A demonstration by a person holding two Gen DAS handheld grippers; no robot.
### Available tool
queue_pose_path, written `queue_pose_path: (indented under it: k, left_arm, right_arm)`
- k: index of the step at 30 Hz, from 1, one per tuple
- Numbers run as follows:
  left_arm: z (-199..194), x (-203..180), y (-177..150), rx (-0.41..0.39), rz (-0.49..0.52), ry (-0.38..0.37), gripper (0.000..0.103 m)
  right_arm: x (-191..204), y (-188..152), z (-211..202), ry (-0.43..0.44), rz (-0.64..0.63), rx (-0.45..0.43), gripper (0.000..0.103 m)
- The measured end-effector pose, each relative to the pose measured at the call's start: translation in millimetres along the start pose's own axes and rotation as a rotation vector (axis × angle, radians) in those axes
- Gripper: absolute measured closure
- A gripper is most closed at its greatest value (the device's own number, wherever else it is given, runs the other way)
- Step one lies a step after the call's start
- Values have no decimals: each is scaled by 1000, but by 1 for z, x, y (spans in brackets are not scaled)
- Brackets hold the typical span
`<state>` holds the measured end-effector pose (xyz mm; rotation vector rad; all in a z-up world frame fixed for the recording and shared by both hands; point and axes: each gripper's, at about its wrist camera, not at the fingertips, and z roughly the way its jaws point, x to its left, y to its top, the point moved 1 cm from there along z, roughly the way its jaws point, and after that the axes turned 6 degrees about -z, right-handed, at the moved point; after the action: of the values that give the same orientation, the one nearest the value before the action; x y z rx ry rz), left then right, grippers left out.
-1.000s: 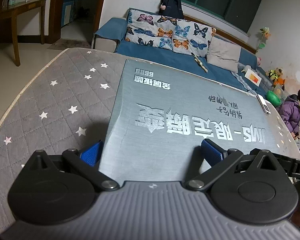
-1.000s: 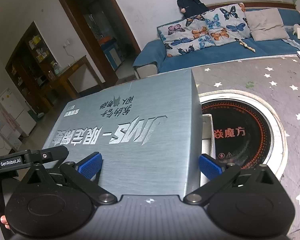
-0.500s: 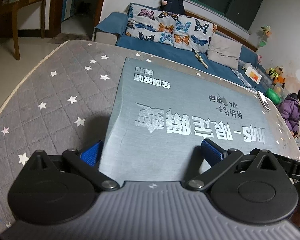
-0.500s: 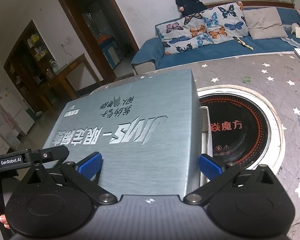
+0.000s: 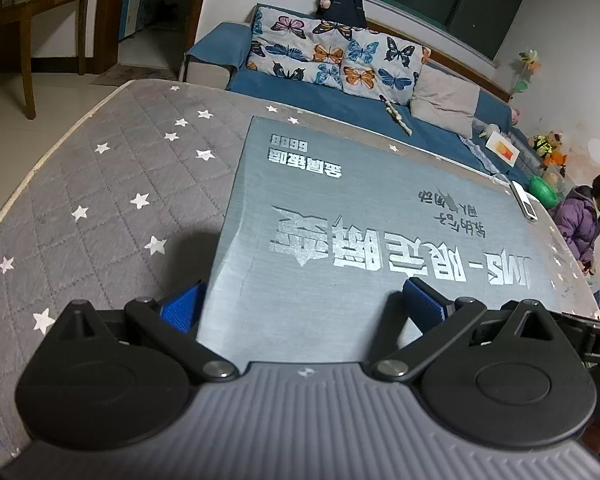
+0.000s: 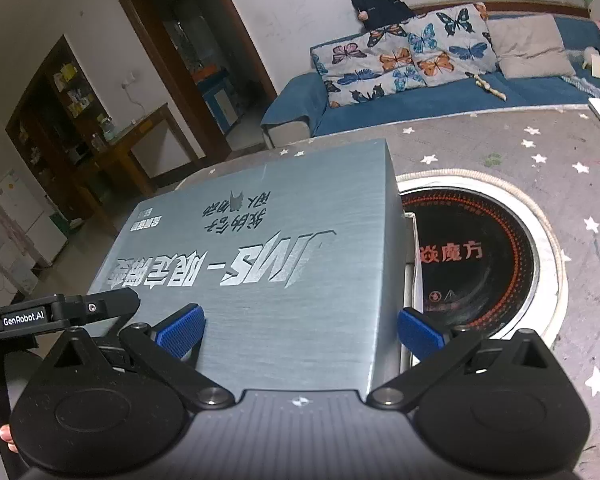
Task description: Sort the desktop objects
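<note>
A large silver-blue box with printed lettering lies flat over the grey star-patterned table cover. My left gripper is open wide at the near left corner; its left pad is beside the box's left side and its right pad is over the top. My right gripper is open wide at the near right corner of the box; its right pad is beside the box's right side. A white edge shows under the box there.
A round black cooktop with a white ring is set into the table right of the box. A white remote lies at the far table edge. A person in a purple jacket sits at the right, and a blue sofa stands behind.
Both grippers and the box shifted slightly together over the table a second ago; the left view then took in more of the cover. Since half a second ago, almost nothing has moved.
</note>
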<state>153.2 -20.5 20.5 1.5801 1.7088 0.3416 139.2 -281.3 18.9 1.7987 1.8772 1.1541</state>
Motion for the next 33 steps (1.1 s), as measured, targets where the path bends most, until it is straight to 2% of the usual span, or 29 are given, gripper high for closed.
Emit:
queue_pose_path:
  k: [4, 6, 33]
  left_arm:
    - [-1, -1, -1, -1, 0, 0, 0]
    - [4, 13, 8, 4, 1, -1, 0]
    - [8, 17, 5, 42, -13, -8, 0]
  right_arm:
    - [0, 0, -2, 0, 1, 1, 0]
    - [0, 0, -2, 2, 6, 0, 0]
    - [-7, -3, 3, -12, 8, 26, 0]
